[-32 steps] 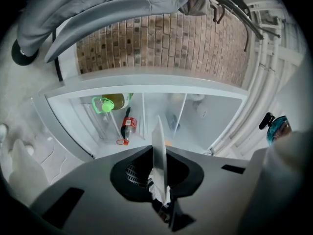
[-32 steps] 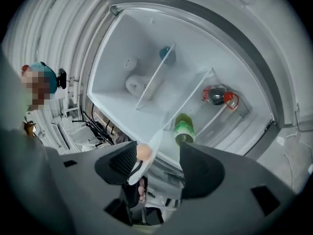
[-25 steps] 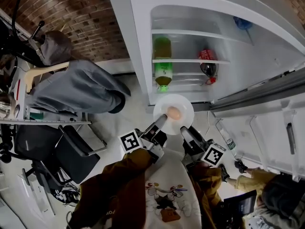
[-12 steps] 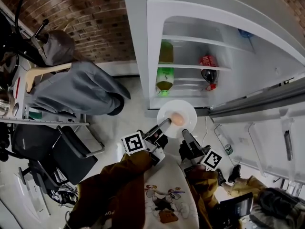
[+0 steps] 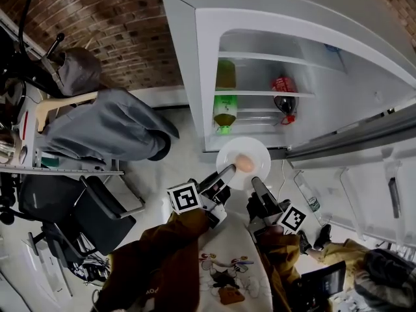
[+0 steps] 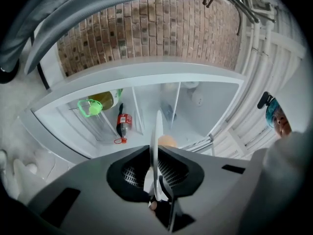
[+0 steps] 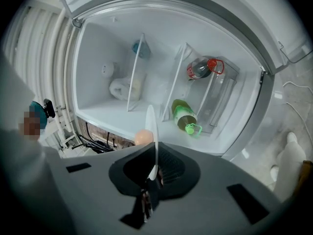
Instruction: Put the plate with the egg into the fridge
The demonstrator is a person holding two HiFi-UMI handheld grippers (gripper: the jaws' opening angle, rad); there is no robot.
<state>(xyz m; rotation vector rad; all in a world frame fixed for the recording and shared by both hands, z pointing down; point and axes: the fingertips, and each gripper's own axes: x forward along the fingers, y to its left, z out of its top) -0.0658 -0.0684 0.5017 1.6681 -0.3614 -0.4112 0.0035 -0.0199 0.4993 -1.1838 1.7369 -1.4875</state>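
Left claw (image 5: 224, 171) and right claw (image 5: 255, 182) are both clamped on the near rim of the plate (image 5: 257, 149), one each side. In both claw views the rim runs edge-on btwn the pads, pinched tight. Egg (image 5: 244, 163) sits approx mid-plate, and the plate looks about level.

Plate is in the air, just in front of the fridge (image 5: 195, 64) near its bottom edge, not yet inside as far as the head view shows. Door (image 5: 377, 168) is swung open to the right, so that step's done. Inside are a green bottle (image 5: 224, 109) and a red-label bottle (image 5: 283, 91) on the shelves, w/ bare white space in the other compartments.

Left to do, by my read: carry the plate in over a free shelf, set it flat w/o rolling the egg, let go both sides, pull back. Roughly halfway, I'd say.

Further out there's a grey jacket (image 5: 107, 119) over a chair and a brick wall (image 5: 117, 25) behind.
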